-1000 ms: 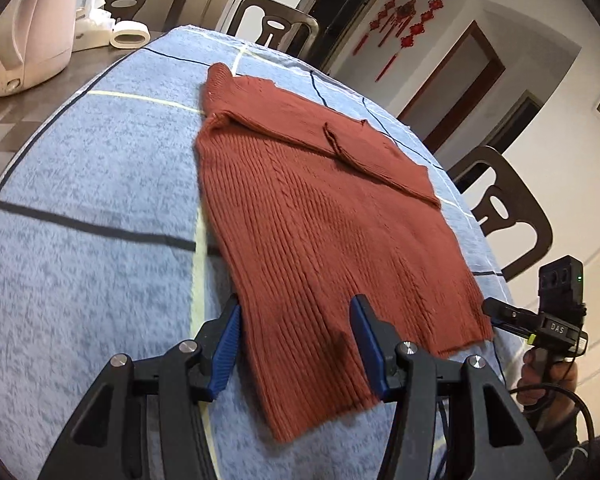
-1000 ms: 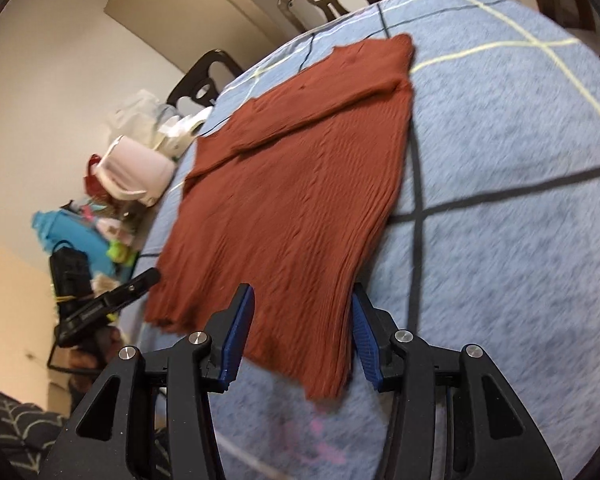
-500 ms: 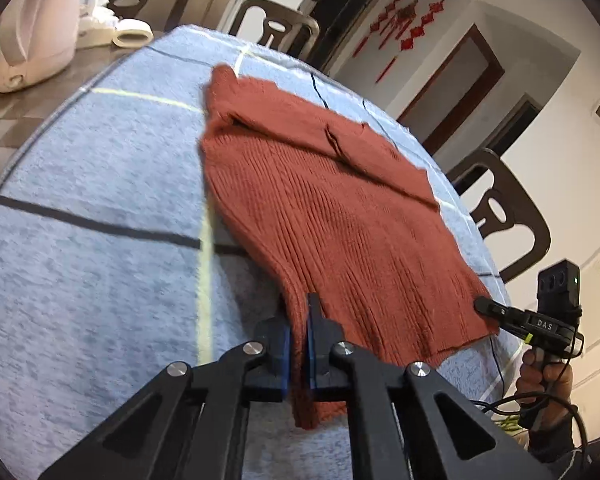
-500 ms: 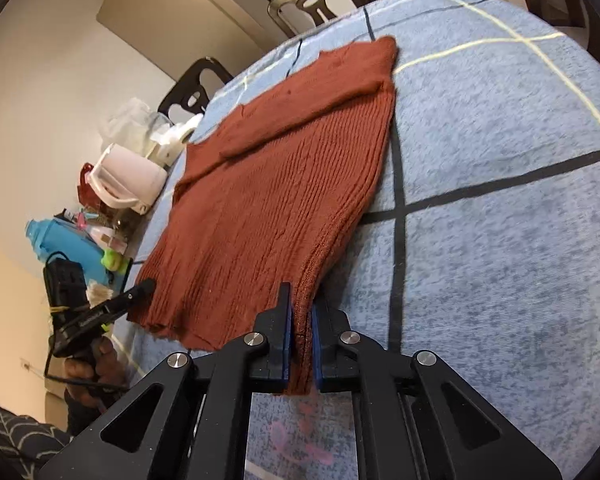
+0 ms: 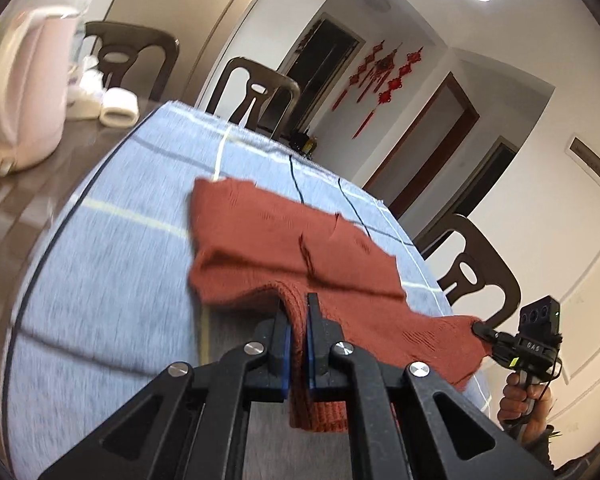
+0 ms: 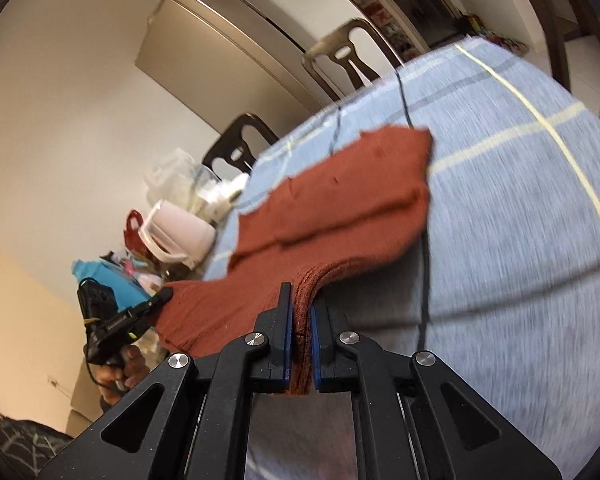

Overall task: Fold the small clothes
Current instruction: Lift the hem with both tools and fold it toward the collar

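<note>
We pinch the limp, stretchy knit sweater [image 5: 300, 248] at its hem corners, left gripper [image 5: 296, 328] and right gripper [image 6: 298, 320] both clamped on cloth.

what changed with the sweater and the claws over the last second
Both claws went from open around the hem of the rust sweater to shut on it: the left claw and right claw each pinch a bottom corner. They have since lifted the hem off the blue tablecloth and carried it toward the collar. The collar end stayed on the cloth, and the kettle stayed put.
</note>
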